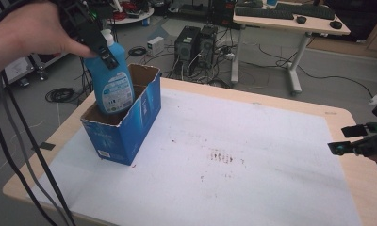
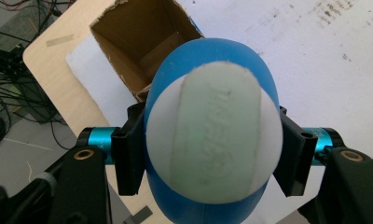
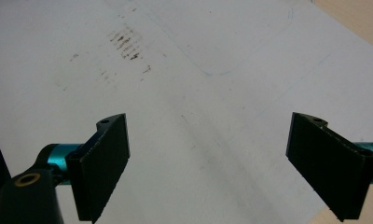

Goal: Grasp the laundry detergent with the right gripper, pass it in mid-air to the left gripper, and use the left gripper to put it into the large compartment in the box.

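Bottle (image 1: 113, 80), blue with a pale cap, stands tilted with its base down inside the open blue box (image 1: 125, 129) at the left of the table (image 1: 271, 101). The left gripper (image 1: 102, 44) clamps the bottle just below the cap, a jaw pressed on either side of it; the left gripper view looks straight down on the cap (image 2: 215, 140), with the box's brown inside beyond it. The left hand (image 1: 33, 28) holds that gripper from above. The right gripper (image 3: 208, 168) hovers over the table's right edge with its jaws spread wide and nothing between them. A white mat (image 1: 252, 179) with dark smudges (image 1: 220, 156) covers the table.
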Demonstrator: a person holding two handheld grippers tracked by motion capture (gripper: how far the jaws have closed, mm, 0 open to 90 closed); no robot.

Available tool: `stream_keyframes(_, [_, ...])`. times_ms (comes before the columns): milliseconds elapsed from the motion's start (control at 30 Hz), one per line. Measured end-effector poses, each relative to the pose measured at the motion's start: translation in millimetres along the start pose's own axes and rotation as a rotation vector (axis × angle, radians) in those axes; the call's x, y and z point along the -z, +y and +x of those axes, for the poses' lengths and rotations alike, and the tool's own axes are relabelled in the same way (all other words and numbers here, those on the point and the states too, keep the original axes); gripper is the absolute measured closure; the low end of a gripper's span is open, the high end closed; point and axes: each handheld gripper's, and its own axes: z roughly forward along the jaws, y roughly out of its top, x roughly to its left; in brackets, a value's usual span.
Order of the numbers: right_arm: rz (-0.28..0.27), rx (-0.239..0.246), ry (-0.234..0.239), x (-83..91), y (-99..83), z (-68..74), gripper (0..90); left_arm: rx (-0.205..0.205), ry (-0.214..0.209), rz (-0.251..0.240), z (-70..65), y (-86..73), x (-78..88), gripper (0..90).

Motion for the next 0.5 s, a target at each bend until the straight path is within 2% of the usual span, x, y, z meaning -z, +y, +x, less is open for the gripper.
stream_keyframes(200, [-0.001, 0.001, -0.002, 1.0, -1.0, 0.7, 12.9, -0.004, -0.001, 0.017, -1.9, -8.2, -28.1, 38.1])
stream_keyframes(367, [0.005, 0.006, 0.002, 0.0, -0.7, 2.6, 12.9, -0.01, -0.03, 0.03, -2.6, -15.2, -51.6, 38.1])
stream_keyframes(500, [0.014, 0.008, 0.003, -0.9, -0.7, 4.0, 12.8, -0.031, -0.044, 0.038, -4.4, -20.2, -67.4, 38.1])
